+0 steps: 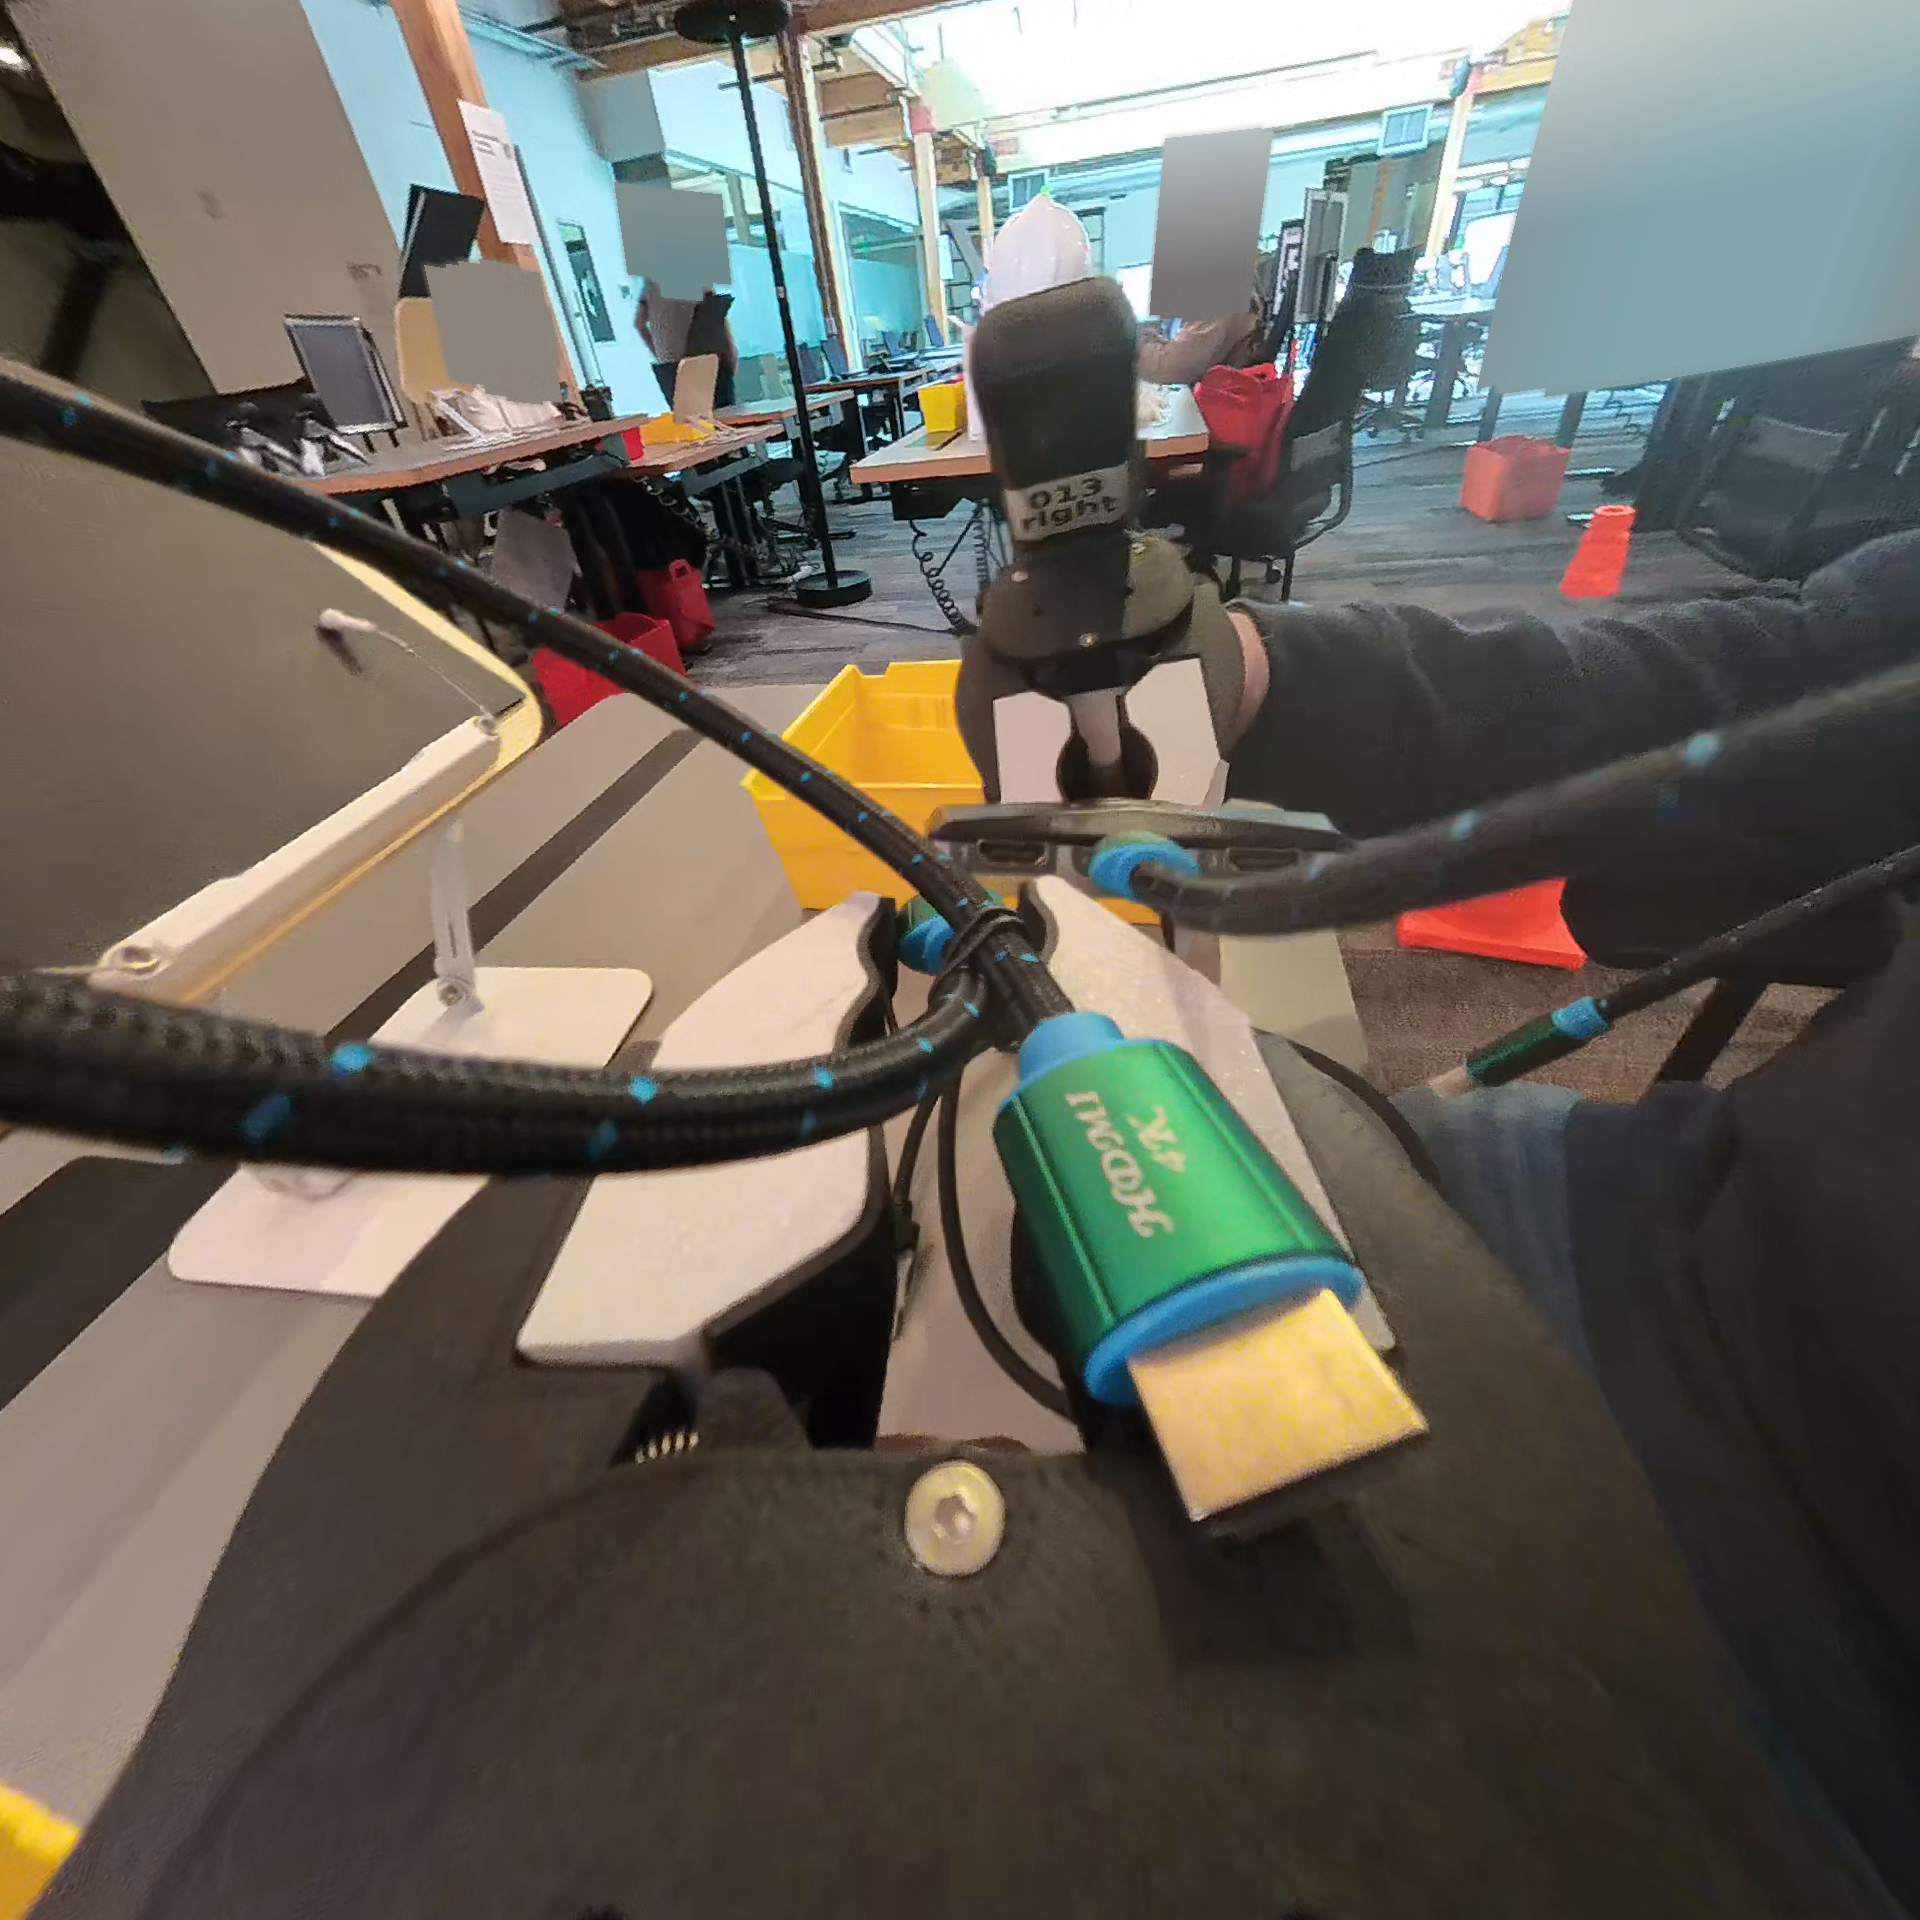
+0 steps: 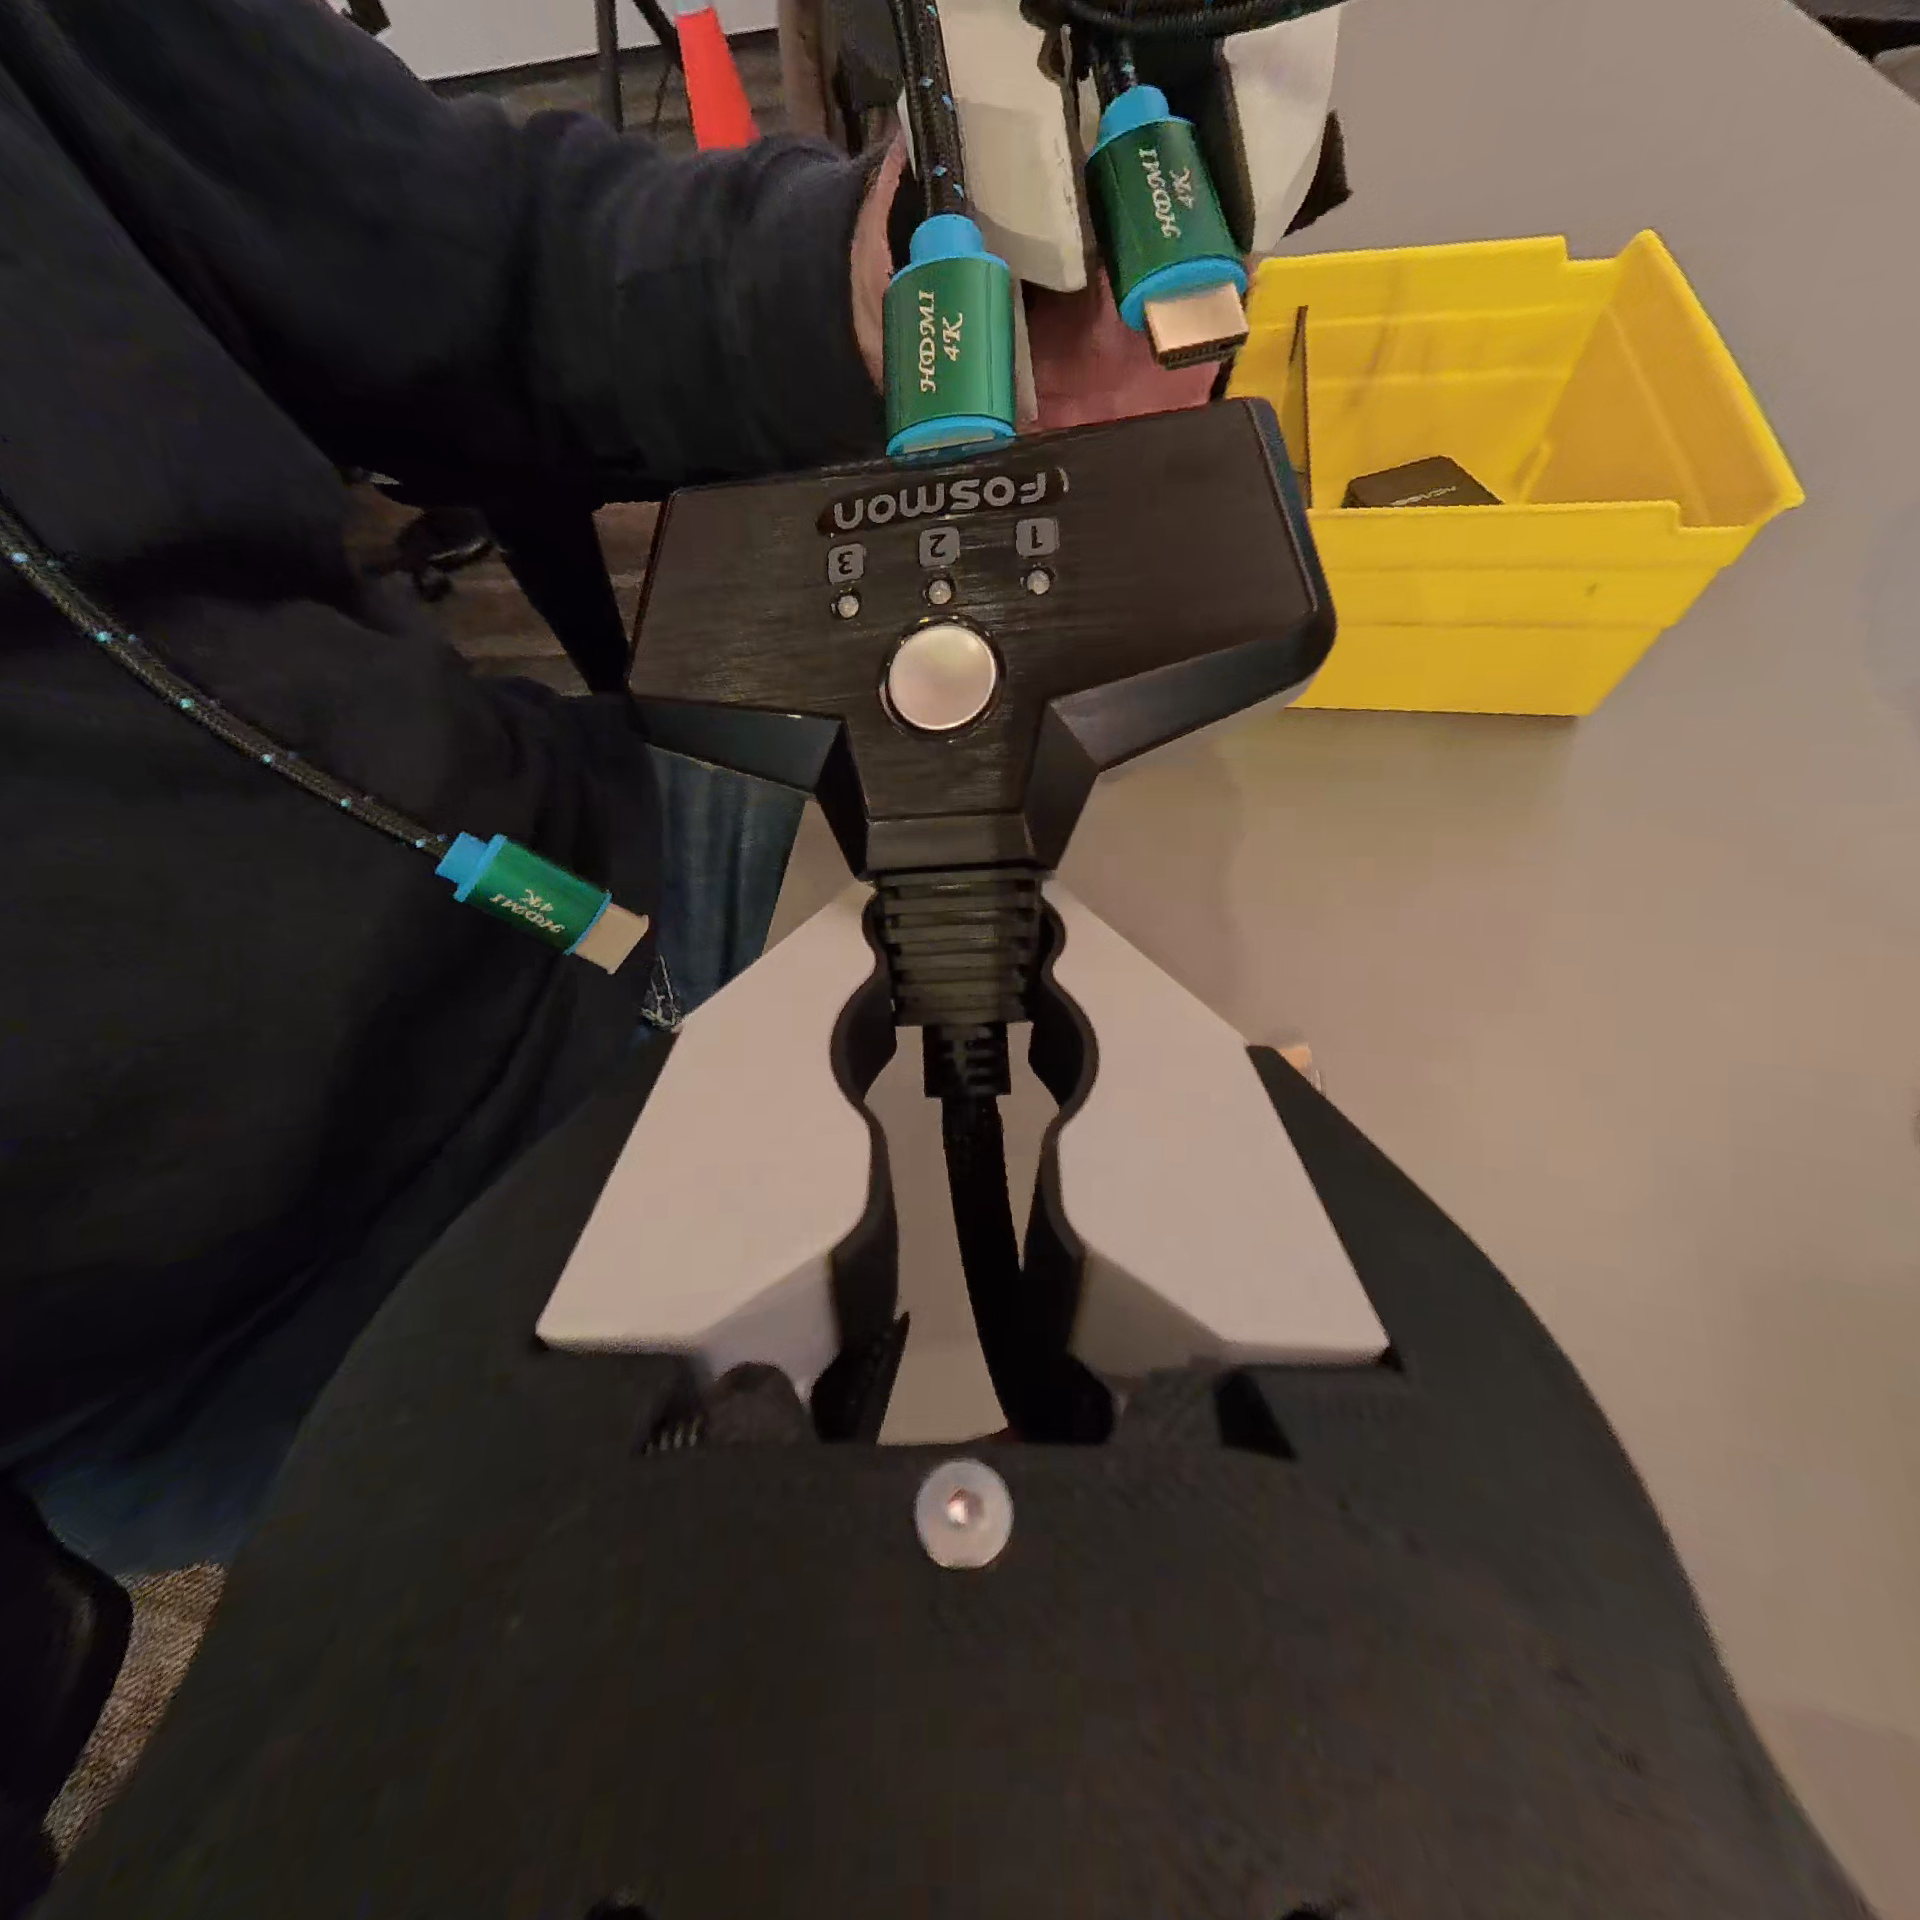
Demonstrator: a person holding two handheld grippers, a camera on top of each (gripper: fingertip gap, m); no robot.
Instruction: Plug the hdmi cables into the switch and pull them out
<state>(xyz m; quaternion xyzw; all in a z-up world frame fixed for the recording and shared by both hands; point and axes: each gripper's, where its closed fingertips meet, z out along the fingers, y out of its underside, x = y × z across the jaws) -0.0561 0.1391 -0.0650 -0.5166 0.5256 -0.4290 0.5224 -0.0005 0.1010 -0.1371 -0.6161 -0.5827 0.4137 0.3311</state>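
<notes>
- Gripping the black switch (image 2: 971, 623) by the ribbed collar at its near end, the right gripper (image 2: 961, 971) has its jaws closed snugly around that collar, the switch's cable running back between the white fingers (image 2: 727, 1174).
- The switch points toward 12 o'clock in the right wrist view, held above the grey table (image 2: 1507, 987), its port edge facing the left gripper (image 2: 1081, 156).
- One green HDMI plug (image 2: 948, 348) is seated in the port at 11 o'clock on the switch.
- The left gripper has its jaws closed on braided cable; a second plug (image 2: 1169, 234) hangs beside it, gold tip bare, just short of the port edge.
- A third plug (image 2: 540, 904) dangles free at 9 o'clock, off the table edge against a dark sleeve (image 2: 312, 312).
- A yellow bin (image 2: 1538, 582) sits at 2 o'clock, close to the switch; open table lies at 3 to 5 o'clock.
</notes>
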